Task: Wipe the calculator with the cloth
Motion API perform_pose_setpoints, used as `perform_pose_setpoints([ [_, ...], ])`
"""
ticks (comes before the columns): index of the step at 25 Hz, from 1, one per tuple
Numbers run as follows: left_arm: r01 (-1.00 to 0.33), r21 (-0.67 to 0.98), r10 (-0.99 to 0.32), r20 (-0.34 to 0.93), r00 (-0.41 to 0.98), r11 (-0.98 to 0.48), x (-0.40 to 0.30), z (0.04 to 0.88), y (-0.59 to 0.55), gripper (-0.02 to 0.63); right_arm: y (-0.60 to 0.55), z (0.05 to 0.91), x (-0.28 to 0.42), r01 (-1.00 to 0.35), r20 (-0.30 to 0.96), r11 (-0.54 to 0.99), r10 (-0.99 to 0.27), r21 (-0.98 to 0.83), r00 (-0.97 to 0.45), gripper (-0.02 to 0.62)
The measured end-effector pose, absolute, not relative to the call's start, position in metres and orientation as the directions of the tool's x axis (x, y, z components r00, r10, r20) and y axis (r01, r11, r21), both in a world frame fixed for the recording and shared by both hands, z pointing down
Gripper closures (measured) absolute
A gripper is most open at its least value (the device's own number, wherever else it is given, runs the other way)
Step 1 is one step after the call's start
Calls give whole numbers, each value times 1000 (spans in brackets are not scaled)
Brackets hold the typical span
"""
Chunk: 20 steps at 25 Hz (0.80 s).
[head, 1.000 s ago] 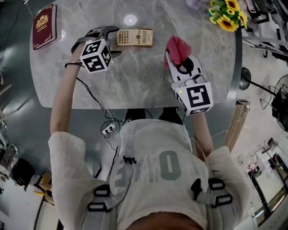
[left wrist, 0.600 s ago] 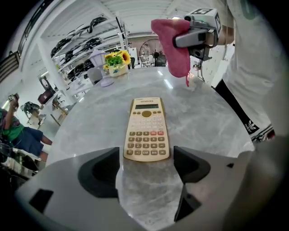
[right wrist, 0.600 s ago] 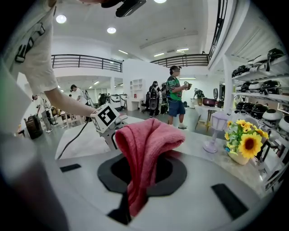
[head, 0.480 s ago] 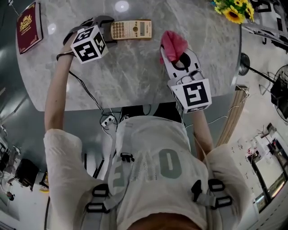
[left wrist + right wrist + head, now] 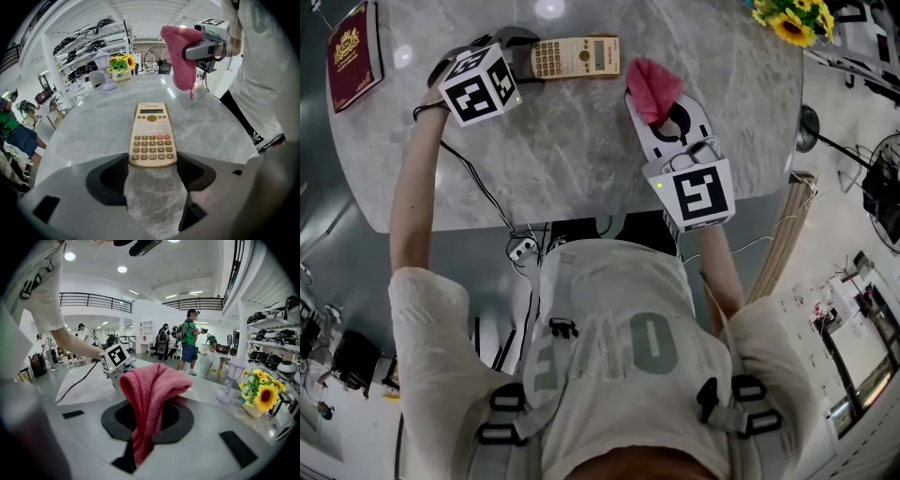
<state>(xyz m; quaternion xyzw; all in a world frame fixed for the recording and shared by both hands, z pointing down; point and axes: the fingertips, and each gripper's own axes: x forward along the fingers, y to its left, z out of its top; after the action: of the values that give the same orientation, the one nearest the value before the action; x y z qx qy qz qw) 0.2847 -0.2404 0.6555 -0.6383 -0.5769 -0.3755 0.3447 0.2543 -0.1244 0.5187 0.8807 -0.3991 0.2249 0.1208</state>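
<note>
A beige calculator (image 5: 575,57) lies flat on the grey marble table (image 5: 572,150). My left gripper (image 5: 523,58) is at its left end. In the left gripper view the calculator (image 5: 152,133) has its near end between the jaws of my left gripper (image 5: 153,165). The jaws have just been closing, and the black pads (image 5: 110,176) now meet its two sides. My right gripper (image 5: 661,105) hovers to the right of the calculator, shut on a pink cloth (image 5: 652,86). The cloth (image 5: 151,392) drapes over the jaws of that gripper (image 5: 139,446) and also shows, hanging, as the pink cloth (image 5: 179,56).
A dark red booklet (image 5: 352,54) lies at the table's far left. Sunflowers (image 5: 787,21) stand at the far right, beside a white lamp-like stand (image 5: 232,378). A black cable (image 5: 487,202) runs from my left gripper over the near edge. People stand in the background (image 5: 190,338).
My left gripper has come down onto the calculator's left end and its jaws have narrowed about it. My right gripper has sunk a little with the cloth still in it.
</note>
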Motion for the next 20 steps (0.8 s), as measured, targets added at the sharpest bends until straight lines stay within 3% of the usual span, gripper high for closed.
perform_pose_setpoints([
  [8, 996, 2, 496, 867, 44, -93, 284, 656, -240, 273, -129, 524, 252, -756, 519, -652, -627, 59, 581, 543],
  [13, 995, 0, 501, 864, 49, -98, 284, 654, -239, 273, -125, 516, 269, -750, 505, -636, -594, 182, 626, 543],
  [16, 995, 2, 498, 866, 46, -96, 282, 654, -238, 273, -125, 516, 282, -774, 547, -564, -567, 287, 616, 543],
  [20, 995, -4, 488, 871, 54, -104, 283, 653, -238, 273, -128, 526, 308, -797, 618, -361, -503, 484, 604, 543],
])
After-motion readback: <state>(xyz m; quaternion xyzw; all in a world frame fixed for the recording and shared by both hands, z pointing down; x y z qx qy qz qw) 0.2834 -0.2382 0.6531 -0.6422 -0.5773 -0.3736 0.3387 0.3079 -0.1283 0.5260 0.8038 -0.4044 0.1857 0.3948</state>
